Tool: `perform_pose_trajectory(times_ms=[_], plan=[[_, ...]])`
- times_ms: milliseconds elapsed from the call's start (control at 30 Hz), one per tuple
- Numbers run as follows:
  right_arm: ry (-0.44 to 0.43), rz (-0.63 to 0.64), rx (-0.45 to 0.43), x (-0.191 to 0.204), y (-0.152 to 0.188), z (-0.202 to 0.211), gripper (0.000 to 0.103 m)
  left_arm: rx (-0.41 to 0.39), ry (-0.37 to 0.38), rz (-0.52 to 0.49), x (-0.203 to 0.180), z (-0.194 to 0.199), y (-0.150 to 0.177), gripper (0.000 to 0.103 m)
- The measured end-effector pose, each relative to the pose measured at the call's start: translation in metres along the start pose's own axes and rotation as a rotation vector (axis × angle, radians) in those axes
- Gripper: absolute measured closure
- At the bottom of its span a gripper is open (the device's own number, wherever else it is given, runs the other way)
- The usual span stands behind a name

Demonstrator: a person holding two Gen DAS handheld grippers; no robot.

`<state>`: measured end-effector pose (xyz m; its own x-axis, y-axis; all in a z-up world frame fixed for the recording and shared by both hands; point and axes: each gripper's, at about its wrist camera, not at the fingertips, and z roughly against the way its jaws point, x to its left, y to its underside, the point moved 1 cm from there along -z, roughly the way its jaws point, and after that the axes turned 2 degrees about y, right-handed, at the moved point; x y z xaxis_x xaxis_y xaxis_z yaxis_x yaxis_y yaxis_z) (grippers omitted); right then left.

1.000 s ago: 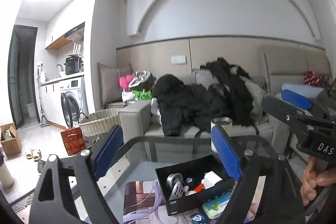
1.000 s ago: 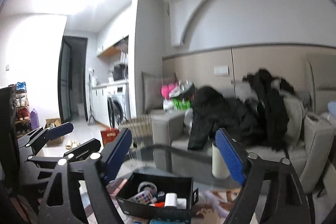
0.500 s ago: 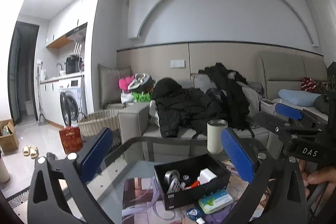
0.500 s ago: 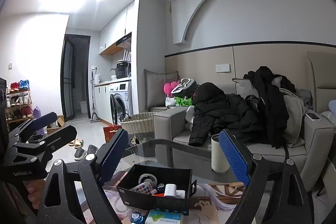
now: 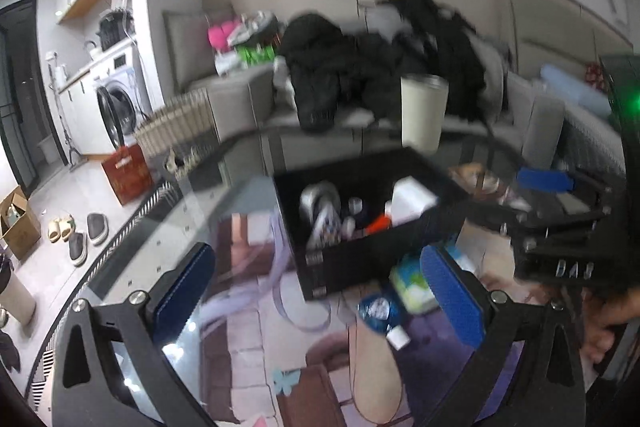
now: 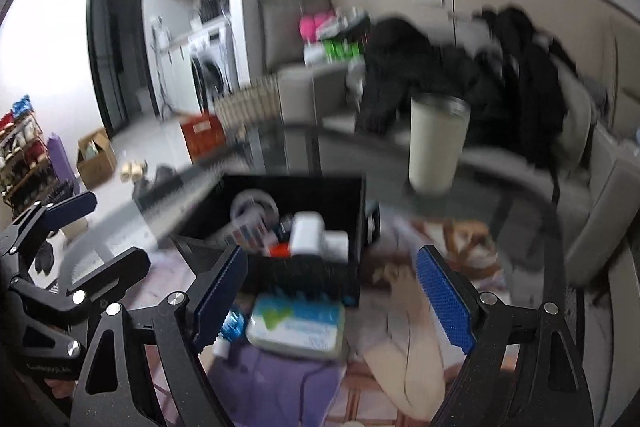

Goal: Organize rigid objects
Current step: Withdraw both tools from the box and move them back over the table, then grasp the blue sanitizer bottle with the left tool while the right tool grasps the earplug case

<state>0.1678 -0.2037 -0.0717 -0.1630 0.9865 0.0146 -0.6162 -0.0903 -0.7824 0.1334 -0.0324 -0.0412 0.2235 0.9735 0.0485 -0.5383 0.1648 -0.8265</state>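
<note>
Glass table (image 5: 168, 227): black box (image 5: 360, 259), cream cup (image 5: 423, 111) behind

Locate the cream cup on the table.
The cup stands upright on the glass table's far edge, beyond and right of the black box, before the sofa.

table (image 5: 168, 227): glossy glass | box (image 5: 352, 267): matt black | basket (image 5: 176, 127): woven wicker
</note>
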Motion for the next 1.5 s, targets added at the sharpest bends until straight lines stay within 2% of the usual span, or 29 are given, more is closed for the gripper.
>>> perform_pose_trajectory(times_ms=[200, 300, 500, 667, 767, 867, 1100, 1133, 1233, 1367, 1500], plan=[[0.097, -0.019, 0.110, -0.024, 0.018, -0.035, 0.020, 0.111, -0.005, -0.085, -0.013, -0.036, 0.018, 0.000], [0.134, -0.014, 0.173, -0.034, 0.026, -0.052, 0.021, 0.170, -0.010, -0.084, -0.015, -0.055, 0.021, 0.000], [0.153, -0.006, 0.245, -0.046, 0.039, -0.073, 0.023, 0.250, -0.033, -0.109, -0.023, -0.080, 0.023, 0.000], [0.126, 0.025, 0.286, -0.041, 0.040, -0.080, 0.024, 0.296, -0.034, -0.122, -0.032, -0.092, 0.027, 0.002], [0.105, 0.023, 0.308, -0.038, 0.039, -0.079, 0.030, 0.312, -0.023, -0.100, -0.026, -0.093, 0.028, 0.002], [0.080, 0.025, 0.335, -0.036, 0.042, -0.077, 0.030, 0.313, -0.023, -0.110, -0.026, -0.090, 0.029, 0.002], [0.123, 0.045, 0.329, -0.031, 0.039, -0.079, 0.031, 0.313, -0.035, -0.113, -0.022, -0.089, 0.029, 0.002], [0.109, 0.050, 0.328, -0.029, 0.039, -0.078, 0.031, 0.315, -0.029, -0.111, -0.022, -0.089, 0.029, 0.004], [0.091, 0.065, 0.344, -0.020, 0.043, -0.072, 0.041, 0.316, -0.011, -0.105, -0.018, -0.082, 0.032, 0.013], [0.067, 0.102, 0.365, -0.003, 0.059, -0.054, 0.041, 0.316, -0.032, -0.137, -0.015, -0.068, 0.040, 0.015], [0.005, 0.158, 0.379, 0.014, 0.069, -0.036, 0.041, 0.348, 0.004, -0.112, -0.003, -0.059, 0.046, 0.015]])
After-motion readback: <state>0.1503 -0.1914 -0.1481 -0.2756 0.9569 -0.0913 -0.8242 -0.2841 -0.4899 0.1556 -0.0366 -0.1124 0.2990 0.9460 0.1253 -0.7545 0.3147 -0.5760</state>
